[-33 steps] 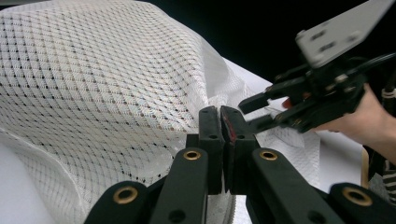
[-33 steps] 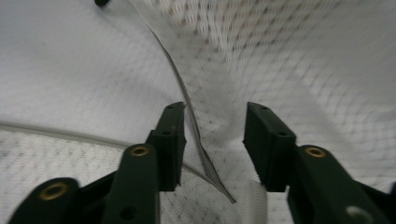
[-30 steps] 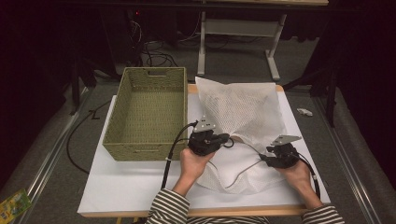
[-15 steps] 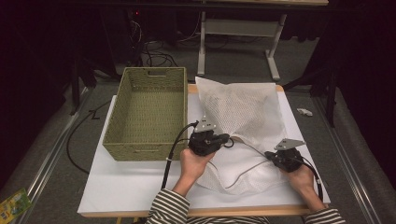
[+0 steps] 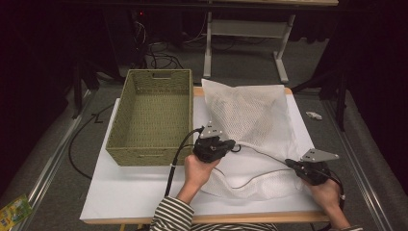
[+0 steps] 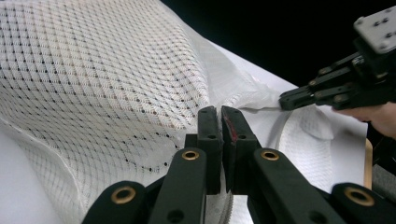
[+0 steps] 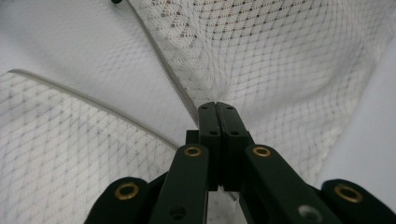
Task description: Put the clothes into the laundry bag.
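A white mesh bag (image 5: 250, 113) lies on the white table (image 5: 134, 192), right of a green woven basket (image 5: 154, 113). My left gripper (image 5: 232, 143) is shut on the bag's near edge by its opening; in the left gripper view its jaws (image 6: 219, 112) pinch the mesh (image 6: 93, 70). My right gripper (image 5: 289, 162) is shut on the bag's zipper edge farther right, and the edge is stretched taut between the two grippers. In the right gripper view the zipper (image 7: 163, 65) runs straight into the closed gripper (image 7: 217, 106). The left gripper view also shows the right gripper (image 6: 289, 99) biting the fabric.
The basket stands empty at the table's left half, close to my left hand. A small white object (image 5: 312, 115) lies on the floor at the right, a yellow-green packet (image 5: 14, 211) at the lower left. A desk frame (image 5: 245, 43) stands behind the table.
My right gripper has shut on the bag's edge and moved right and toward the table's front, pulling the edge taut. The left gripper has stayed in place.
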Motion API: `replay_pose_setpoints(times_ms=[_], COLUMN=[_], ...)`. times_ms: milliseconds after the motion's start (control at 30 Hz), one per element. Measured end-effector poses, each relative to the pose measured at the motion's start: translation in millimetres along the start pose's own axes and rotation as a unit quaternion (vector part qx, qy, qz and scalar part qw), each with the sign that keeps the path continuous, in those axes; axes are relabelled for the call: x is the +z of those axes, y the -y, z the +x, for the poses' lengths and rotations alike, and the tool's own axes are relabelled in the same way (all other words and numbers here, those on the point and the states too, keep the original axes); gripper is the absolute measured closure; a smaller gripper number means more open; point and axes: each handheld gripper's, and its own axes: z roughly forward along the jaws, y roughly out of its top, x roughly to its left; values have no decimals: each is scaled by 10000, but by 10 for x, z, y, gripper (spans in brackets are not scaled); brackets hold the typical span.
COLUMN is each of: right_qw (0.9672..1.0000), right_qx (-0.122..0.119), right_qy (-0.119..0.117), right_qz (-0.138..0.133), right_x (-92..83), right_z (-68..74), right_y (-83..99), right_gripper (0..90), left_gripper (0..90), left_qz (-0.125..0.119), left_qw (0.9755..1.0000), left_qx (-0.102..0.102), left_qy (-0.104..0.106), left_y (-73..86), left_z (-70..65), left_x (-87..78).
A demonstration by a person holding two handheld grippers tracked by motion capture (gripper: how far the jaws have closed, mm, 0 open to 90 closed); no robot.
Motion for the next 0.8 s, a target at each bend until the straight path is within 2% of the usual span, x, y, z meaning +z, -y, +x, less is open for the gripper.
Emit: replay_pose_setpoints(times_ms=[133, 267, 300, 333, 500, 667, 733, 800], right_qw=[10000, 9999, 10000, 10000, 9999, 10000, 10000, 9999], right_qx=[10, 68, 61, 55, 115, 48, 13, 100], right_qy=[36, 40, 39, 39, -22, -70, -54, -74], right_qz=[-48, -65, -45, -11, 13, 44, 51, 2], right_x=[-94, -157, -158, -159, -138, -91, -68, -75], right_z=[-7, -16, -13, -11, -7, 18, 30, 27], right_y=[71, 156, 177, 197, 258, 259, 273, 282], right_gripper=[900, 900, 900, 900, 900, 893, 845, 815], left_gripper=[866, 866, 866, 866, 866, 849, 810, 771], left_qz=[107, 396, 396, 521, 752, 913, 957, 948], left_qw=[9999, 9986, 9986, 9977, 9963, 9944, 9934, 9926], left_qx=[80, 296, 296, 358, 320, 375, 413, 443], left_qy=[-39, -176, -176, -228, -254, -378, -485, -612], left_y=[49, 193, 193, 262, 411, 515, 570, 601], left_z=[-35, -109, -109, -128, -129, -140, -148, -160], left_x=[4, 8, 8, 19, 64, 109, 128, 121])
